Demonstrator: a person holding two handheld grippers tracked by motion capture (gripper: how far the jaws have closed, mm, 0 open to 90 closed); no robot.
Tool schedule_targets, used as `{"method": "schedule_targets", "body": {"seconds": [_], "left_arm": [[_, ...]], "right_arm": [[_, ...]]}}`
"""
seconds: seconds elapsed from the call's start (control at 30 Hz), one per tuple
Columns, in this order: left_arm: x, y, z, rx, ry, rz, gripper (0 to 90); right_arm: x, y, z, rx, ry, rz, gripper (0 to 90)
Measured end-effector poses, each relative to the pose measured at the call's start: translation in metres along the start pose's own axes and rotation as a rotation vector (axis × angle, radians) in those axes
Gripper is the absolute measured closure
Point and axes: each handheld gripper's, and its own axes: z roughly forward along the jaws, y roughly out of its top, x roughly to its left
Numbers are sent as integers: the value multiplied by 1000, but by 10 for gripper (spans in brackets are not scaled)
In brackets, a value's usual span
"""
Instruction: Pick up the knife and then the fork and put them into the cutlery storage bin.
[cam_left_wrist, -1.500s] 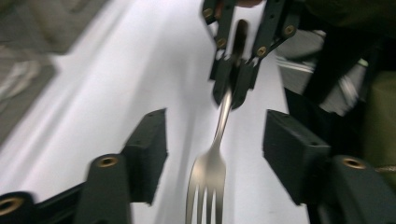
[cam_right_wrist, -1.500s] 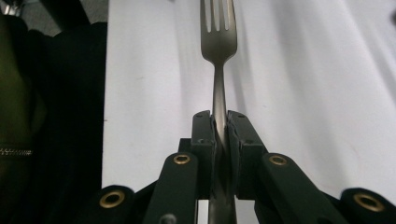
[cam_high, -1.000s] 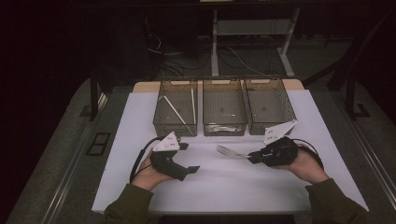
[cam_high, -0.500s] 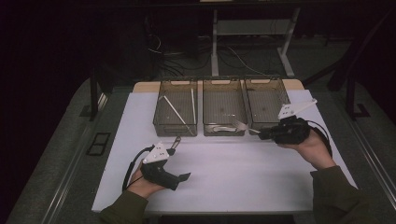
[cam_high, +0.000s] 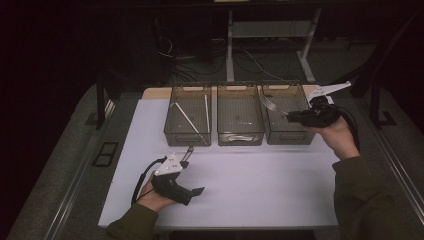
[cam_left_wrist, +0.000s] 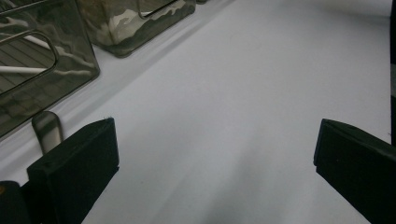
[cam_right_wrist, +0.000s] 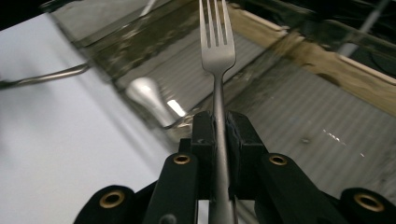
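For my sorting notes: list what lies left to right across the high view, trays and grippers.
Left gripper → left clear plastic tray → middle clear plastic tray → right clear plastic tray → right gripper, clamping a silver metal fork.

Three bins (cam_high: 239, 122) stand side by side at the back of the worktop (cam_high: 260, 185); a fork (cam_high: 270, 104) hangs over the right one.

Room dark. Grey floor (cam_high: 60, 165) around white tabletop (cam_high: 250, 185). White desk legs (cam_high: 229, 50) and loose cables (cam_high: 250, 60) behind.
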Motion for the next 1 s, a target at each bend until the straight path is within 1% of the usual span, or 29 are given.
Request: {"method": "schedule_targets", "body": {"seconds": [0.07,0.13,0.23,0.33,0.47,0.53,0.63,0.7,0.77,0.83,1.0], "left_arm": [[0,0,1,2,1,4,0],[0,0,0,0,-1,3,0],[0,0,0,0,-1,2,0],[0,0,0,0,-4,1,0],[0,0,1,4,-9,7,0],[0,0,1,4,-12,7,0],[-1,0,1,6,-16,6,0],[-1,0,1,10,-19,7,0],[-1,0,2,12,-24,6,0],[-2,0,3,17,-27,11,0],[-2,0,3,17,-33,13,0]], "right_arm": [[-8,3,1,-2,-32,25,820],[-16,4,4,-3,-55,48,820],[-29,6,10,11,-99,80,820],[-41,7,18,31,-130,115,820],[-51,4,32,66,-146,159,820],[-54,1,40,98,-164,165,819],[-59,-2,49,131,-173,185,819],[-60,-4,54,151,-181,190,819],[-61,-4,58,167,-179,193,819],[-62,-5,62,187,-181,184,818],[-66,-10,70,227,-179,198,816]]}}
